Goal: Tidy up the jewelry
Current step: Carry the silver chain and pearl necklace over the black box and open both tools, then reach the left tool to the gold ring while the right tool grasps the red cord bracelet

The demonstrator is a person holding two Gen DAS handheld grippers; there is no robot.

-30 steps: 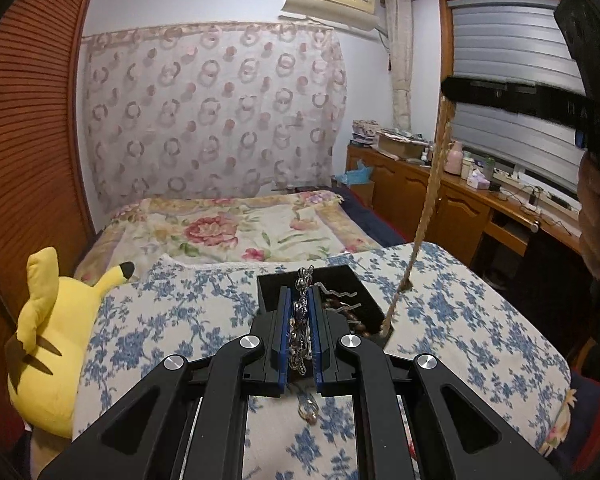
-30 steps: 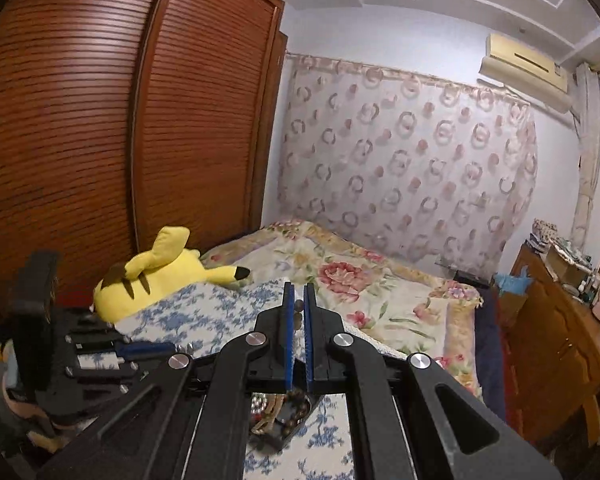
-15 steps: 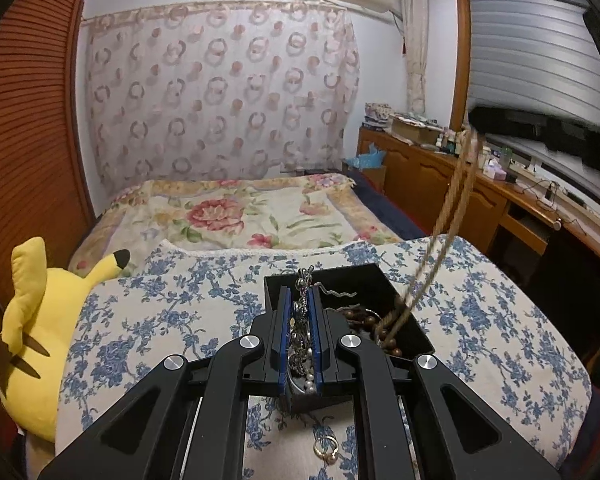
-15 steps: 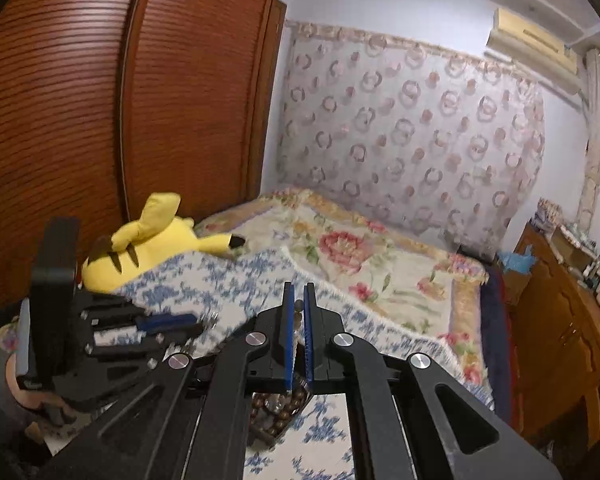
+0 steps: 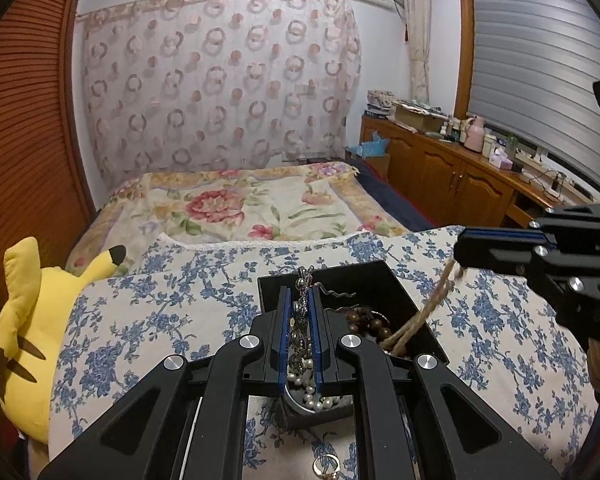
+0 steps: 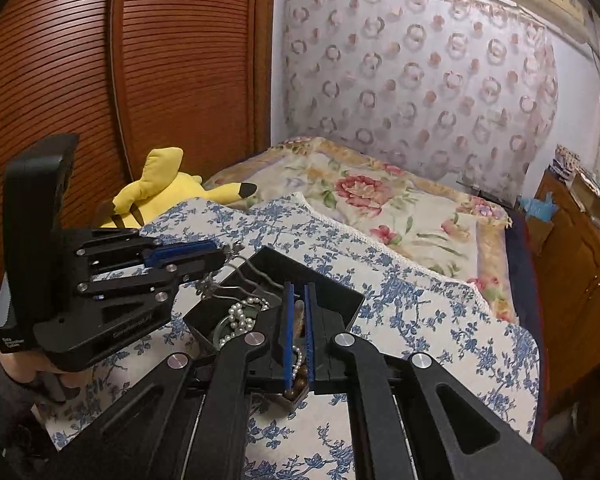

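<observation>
A black jewelry box (image 5: 380,280) sits on the blue-flowered cloth, also in the right wrist view (image 6: 340,300). It holds a white pearl strand (image 6: 240,316), brown wooden beads (image 5: 370,322) and wavy metal hairpins (image 5: 338,294). My left gripper (image 5: 300,312) is shut on a silver chain (image 5: 301,304) over the box; it shows in the right wrist view (image 6: 220,256). My right gripper (image 6: 296,320) is shut on a tan beaded necklace (image 5: 424,312), whose lower end lies in the box; it shows in the left wrist view (image 5: 460,256).
A gold ring (image 5: 326,464) lies on the cloth in front of the box. A yellow plush toy (image 5: 36,320) sits at the bed's left edge by the wooden wardrobe (image 6: 140,100). A wooden cabinet (image 5: 460,176) with clutter runs along the right.
Both grippers have come down toward the box. The tan necklace, hanging long from the high right gripper before, now sinks into the box. The silver chain has lowered over the box.
</observation>
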